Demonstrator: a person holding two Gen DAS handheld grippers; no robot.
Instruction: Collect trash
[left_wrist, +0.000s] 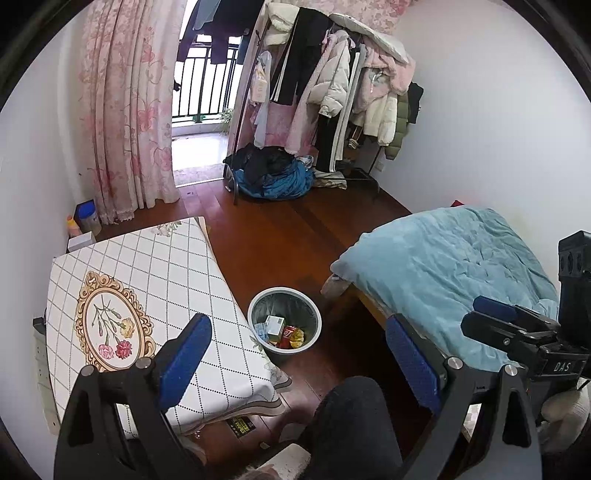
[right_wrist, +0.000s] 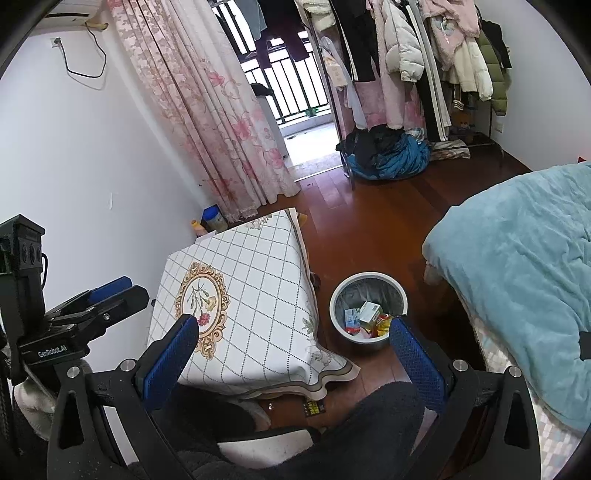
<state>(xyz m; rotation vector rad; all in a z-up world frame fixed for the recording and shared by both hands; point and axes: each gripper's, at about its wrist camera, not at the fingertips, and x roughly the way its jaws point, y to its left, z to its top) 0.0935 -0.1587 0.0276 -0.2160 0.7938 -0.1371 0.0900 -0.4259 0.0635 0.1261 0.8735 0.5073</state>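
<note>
Both grippers, left gripper (left_wrist: 299, 354) and right gripper (right_wrist: 293, 354), hanging spread, empty above filled bin (left_wrist: 284, 319); collecting apparently ending, next locating leftovers.

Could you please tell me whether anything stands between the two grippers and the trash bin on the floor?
Nothing visible does. The trash bin stands on bare floor between the table and the bed, and both the left gripper and right gripper hold their jaws open and empty.
</note>
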